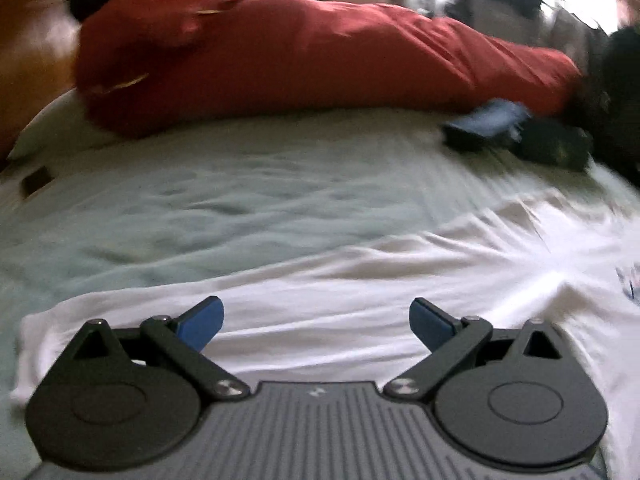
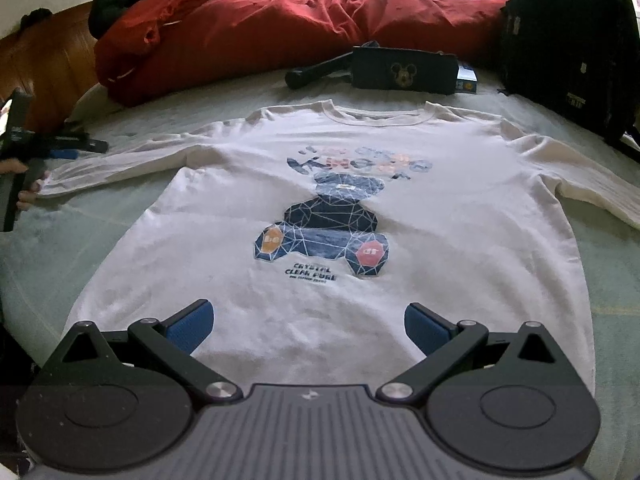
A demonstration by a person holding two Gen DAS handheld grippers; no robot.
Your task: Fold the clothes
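A white long-sleeved T-shirt (image 2: 328, 216) lies spread flat, print side up, across the middle of the right wrist view, on a pale green bedsheet (image 2: 56, 248). Its collar points to the top of the frame, its hem to the bottom, and both sleeves are stretched out to the sides. The chest print shows a dark blue faceted bear with lettering below it.

The right gripper (image 2: 308, 326) sits at the bottom centre, over the hem — its blue pads (image 2: 192, 326) are spread wide apart with nothing between them. The left gripper (image 1: 316, 322) is likewise released, its fingers apart above white cloth in the lower part of the blurred left wrist view. At the far left edge of the right wrist view it appears again beside the cuff of the sleeve, with fingertips of a hand (image 2: 16, 168) around its handle.

Along the top of the frame lies a crumpled red blanket (image 2: 248, 28); a dark pouch with a mouse emblem (image 2: 404, 74) sits below it, and a black backpack (image 2: 568, 48) fills the upper right.
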